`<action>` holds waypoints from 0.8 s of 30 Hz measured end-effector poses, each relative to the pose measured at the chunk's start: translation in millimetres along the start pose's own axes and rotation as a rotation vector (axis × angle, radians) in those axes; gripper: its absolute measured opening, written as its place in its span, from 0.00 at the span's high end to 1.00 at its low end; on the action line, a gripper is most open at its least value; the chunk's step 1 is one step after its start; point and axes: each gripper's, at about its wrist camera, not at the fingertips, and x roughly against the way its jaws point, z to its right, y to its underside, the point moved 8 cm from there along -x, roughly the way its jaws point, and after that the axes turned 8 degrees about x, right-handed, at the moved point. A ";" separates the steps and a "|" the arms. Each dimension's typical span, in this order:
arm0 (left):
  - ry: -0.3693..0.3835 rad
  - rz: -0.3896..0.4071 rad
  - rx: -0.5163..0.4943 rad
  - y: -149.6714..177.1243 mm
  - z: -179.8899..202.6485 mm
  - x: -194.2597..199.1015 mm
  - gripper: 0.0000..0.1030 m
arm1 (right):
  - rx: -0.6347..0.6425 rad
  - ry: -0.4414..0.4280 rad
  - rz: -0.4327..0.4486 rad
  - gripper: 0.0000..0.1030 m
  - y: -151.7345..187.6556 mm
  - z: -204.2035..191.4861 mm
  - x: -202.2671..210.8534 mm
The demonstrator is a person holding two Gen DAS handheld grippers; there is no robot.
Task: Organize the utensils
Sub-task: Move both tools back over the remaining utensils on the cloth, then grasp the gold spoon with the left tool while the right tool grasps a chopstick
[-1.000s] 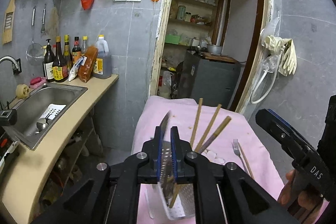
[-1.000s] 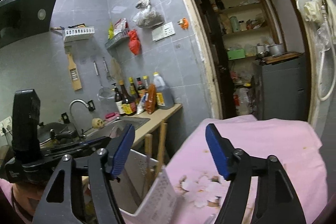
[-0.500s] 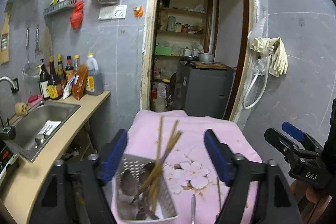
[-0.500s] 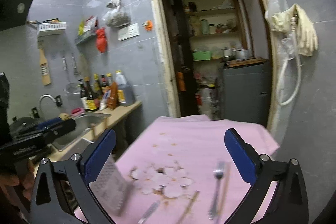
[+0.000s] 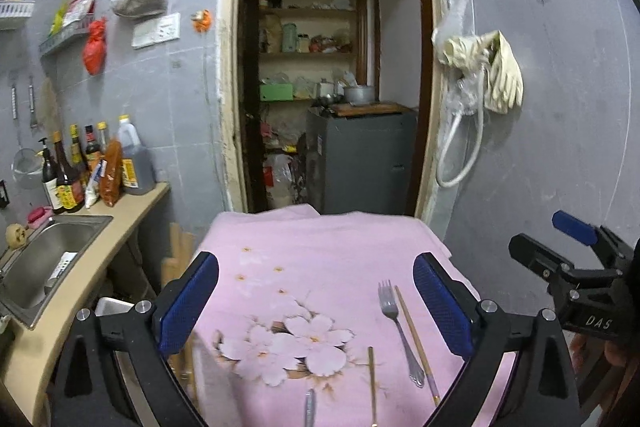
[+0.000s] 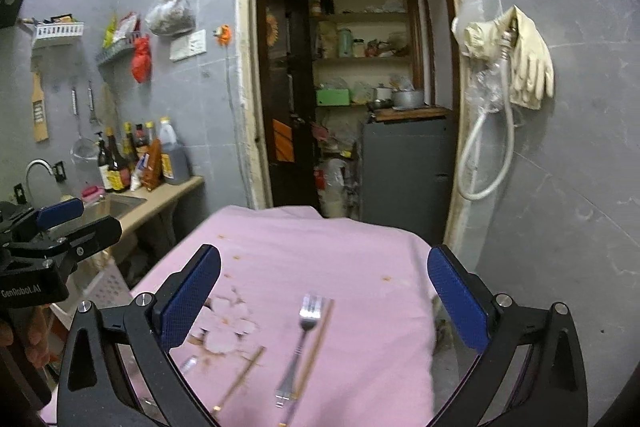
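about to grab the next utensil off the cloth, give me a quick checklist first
1. Left gripper open and holding nothing: ok.
2. Right gripper open and holding nothing: ok.
3. Fork lies flat on the pink cloth, between the right gripper's fingers: ok.
4. Fork clear of its neighbours: not ok, a chopstick lies right beside it.
5. Second chopstick lies apart, free to pick: ok.
6. Utensil basket in reach at the table's left edge: cannot tell, only a corner shows.
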 end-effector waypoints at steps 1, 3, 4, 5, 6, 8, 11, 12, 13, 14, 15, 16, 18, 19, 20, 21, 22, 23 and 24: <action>0.002 -0.010 -0.005 2.6 4.5 -5.2 0.05 | -0.001 0.005 -0.010 0.01 3.6 6.7 -3.7; 0.005 -0.032 -0.015 7.8 11.9 -16.6 0.05 | -0.003 0.009 -0.032 0.01 10.7 17.3 -12.4; 0.005 -0.044 -0.020 11.3 15.6 -23.7 0.05 | -0.004 0.008 -0.042 0.01 14.9 21.9 -17.0; 0.004 -0.055 -0.023 14.5 17.9 -29.6 0.05 | -0.005 0.006 -0.051 0.01 18.2 25.1 -21.8; 0.005 -0.064 -0.024 16.9 20.0 -34.7 0.05 | -0.007 0.003 -0.063 0.01 22.7 29.6 -27.8; 0.016 -0.092 -0.024 25.3 24.4 -47.7 0.05 | -0.007 -0.001 -0.078 0.01 31.7 34.8 -37.5; 0.029 -0.133 -0.027 38.3 29.5 -64.3 0.05 | -0.016 -0.023 -0.115 0.01 48.9 41.9 -55.7; 0.033 -0.143 -0.028 41.9 30.5 -68.5 0.05 | -0.019 -0.027 -0.127 0.01 53.8 43.8 -61.5; 0.037 -0.160 -0.031 48.1 31.6 -74.6 0.05 | -0.020 -0.032 -0.138 0.01 59.8 45.1 -67.3; 0.040 -0.170 -0.032 52.6 32.4 -78.6 0.05 | -0.021 -0.041 -0.150 0.01 65.8 46.1 -73.8; 0.043 -0.182 -0.034 57.5 33.1 -82.8 0.05 | -0.022 -0.054 -0.164 0.01 72.0 46.4 -80.2; 0.045 -0.194 -0.037 62.6 33.8 -86.6 0.06 | -0.024 -0.064 -0.176 0.01 77.8 46.7 -86.0; 0.047 -0.226 -0.045 75.8 35.1 -94.7 0.10 | -0.028 -0.081 -0.196 0.01 89.3 45.9 -96.6; 0.047 -0.239 -0.048 80.9 35.5 -97.9 0.12 | -0.031 -0.094 -0.205 0.01 95.4 44.4 -102.1; 0.047 -0.256 -0.051 87.6 35.6 -101.5 0.14 | -0.032 -0.103 -0.212 0.01 100.2 43.1 -106.0; 0.048 -0.270 -0.053 93.5 35.8 -104.8 0.16 | -0.037 -0.115 -0.223 0.01 106.6 41.1 -111.5; 0.051 -0.283 -0.056 99.0 36.0 -107.8 0.19 | -0.040 -0.124 -0.232 0.01 112.5 39.3 -115.7; 0.053 -0.304 -0.060 107.1 35.9 -111.7 0.23 | -0.046 -0.133 -0.241 0.02 118.5 37.6 -119.9; 0.055 -0.319 -0.060 113.5 35.6 -114.5 0.26 | -0.054 -0.145 -0.253 0.02 125.3 34.5 -125.0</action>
